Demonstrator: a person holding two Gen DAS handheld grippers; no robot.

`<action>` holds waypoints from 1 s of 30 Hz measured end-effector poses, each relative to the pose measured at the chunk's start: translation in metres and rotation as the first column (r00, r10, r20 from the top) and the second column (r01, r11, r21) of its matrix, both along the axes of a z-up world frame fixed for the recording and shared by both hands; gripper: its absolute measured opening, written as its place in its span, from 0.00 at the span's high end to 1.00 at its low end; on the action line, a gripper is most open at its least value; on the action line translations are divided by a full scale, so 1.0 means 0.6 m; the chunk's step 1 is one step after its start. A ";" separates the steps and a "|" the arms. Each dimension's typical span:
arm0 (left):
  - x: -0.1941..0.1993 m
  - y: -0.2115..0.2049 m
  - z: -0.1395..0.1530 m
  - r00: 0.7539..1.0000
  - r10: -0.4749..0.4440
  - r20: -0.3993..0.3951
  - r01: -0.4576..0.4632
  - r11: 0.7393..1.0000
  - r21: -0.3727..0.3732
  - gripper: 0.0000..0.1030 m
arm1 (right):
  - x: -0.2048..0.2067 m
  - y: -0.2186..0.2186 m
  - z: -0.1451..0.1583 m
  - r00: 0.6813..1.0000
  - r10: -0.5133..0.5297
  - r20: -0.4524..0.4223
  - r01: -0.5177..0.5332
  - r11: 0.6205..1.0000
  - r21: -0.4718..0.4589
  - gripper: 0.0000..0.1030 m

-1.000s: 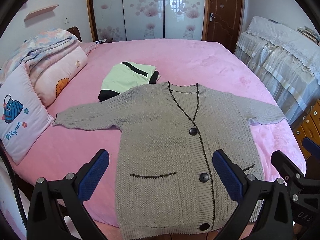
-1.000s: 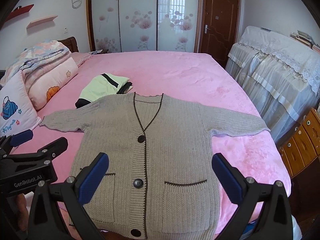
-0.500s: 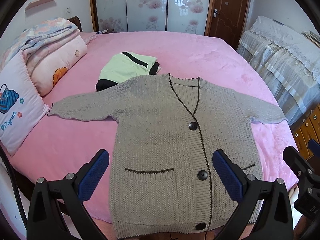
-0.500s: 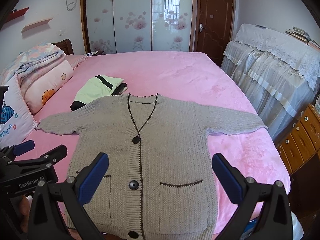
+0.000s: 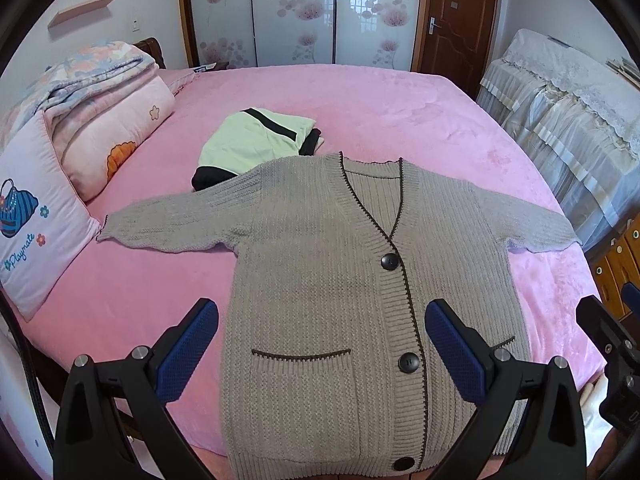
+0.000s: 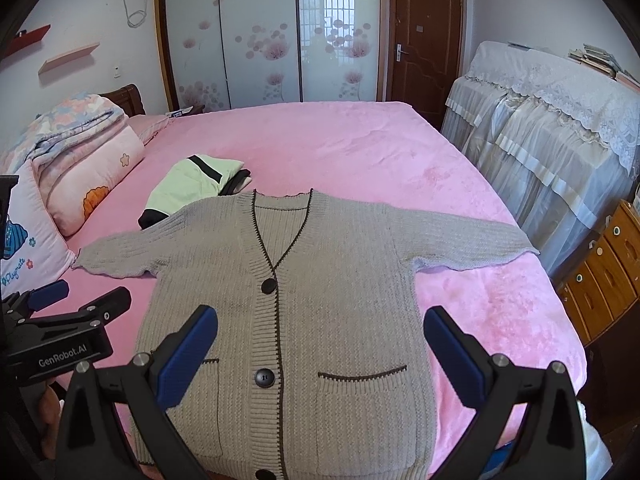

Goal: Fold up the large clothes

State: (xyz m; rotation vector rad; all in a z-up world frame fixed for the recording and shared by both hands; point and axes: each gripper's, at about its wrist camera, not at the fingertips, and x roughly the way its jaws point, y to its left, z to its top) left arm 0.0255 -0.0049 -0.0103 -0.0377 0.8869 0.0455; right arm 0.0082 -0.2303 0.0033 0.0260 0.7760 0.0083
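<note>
Nearest the left wrist camera, the left hand-held gripper [image 5: 321, 342] hangs above the lower half of the grey cardigan [image 5: 360, 280] with its blue-padded fingers [image 5: 188, 344] wide apart and nothing between them. Its right finger covers part of the cardigan's second pocket, and the hem runs out of that view at 6 o'clock. The right hand-held gripper [image 6: 320, 344] is likewise spread, holding nothing, over the same lower half; from its camera the hem is also cut off at the bottom edge, and the left finger hides part of the pocket at 7 o'clock. Each tool shows as a dark body at the edge of the other's view, too cropped to read there.

The cardigan lies flat and face up on the pink bed [image 5: 380, 112], buttoned, its long axis running from the hem at 6 o'clock to the V-neck at 12 o'clock. Both sleeves are stretched out sideways, toward 9 and 3 o'clock; the 3 o'clock cuff reaches the bed's edge.

Just beyond the left shoulder, a folded pale-green and black garment [image 5: 256, 140] sits partly tucked under the cardigan, so its near edge is hidden. At 9 to 10 o'clock are a white pillow [image 5: 28, 216] and folded quilts [image 5: 100, 92]. At 3 o'clock stands lace-draped furniture [image 6: 552, 132]; farthest off are sliding wardrobe doors [image 6: 264, 36] and a brown door [image 6: 426, 40].
</note>
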 end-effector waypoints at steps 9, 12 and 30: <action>0.020 -0.020 0.014 1.000 -0.007 0.019 0.007 1.000 0.016 0.01 | 0.017 -0.020 0.021 0.999 0.011 0.047 -0.012 1.000 0.023 0.00; 0.028 -0.030 0.022 0.999 -0.016 0.039 0.014 1.000 0.026 0.01 | 0.023 -0.029 0.026 0.998 0.011 0.069 -0.012 1.000 0.019 0.00; 0.086 -0.089 0.063 0.994 -0.057 0.093 0.054 0.998 0.032 0.01 | 0.059 -0.084 0.067 0.990 -0.022 0.141 0.022 1.000 -0.001 0.00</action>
